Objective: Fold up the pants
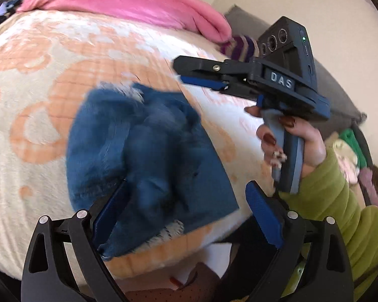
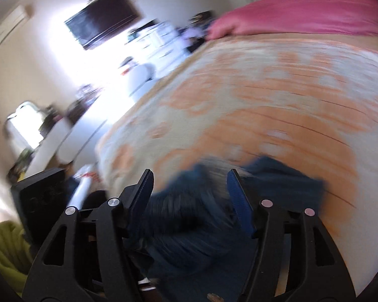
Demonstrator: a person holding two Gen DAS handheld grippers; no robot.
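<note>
- The pants (image 1: 148,151), one blue, fuzzy pair, lie in a rough folded block on the bed (image 1: 37,88), close to its near edge and just ahead of the left claw.
- The left claw (image 1: 186,216) is spread wide with nothing between its blue pads (image 1: 263,216); its left finger sits against, or just over, the near corner of the cloth, and blur hides whether it touches.
- The right claw (image 1: 204,75), seen in the left wrist view, hangs above the bed past the far side of the pants with its fingers close together, though the side-on view leaves the gap unclear. The right wrist view shows them parted over the cloth (image 2: 189,221), gripping nothing.
- Judged from the bunched top layer, the step in hand is likely squaring the fold or starting the next one.
- To do it well, each claw should pinch one corner of the same edge, taking all layers, then lift and carry across together so the edges meet.
- Thick pile may slip, so a deep bite seems wise.
- Count: one pair of pants, two claws, one bed, one pink quilt (image 1: 128,2) along its far side.
</note>
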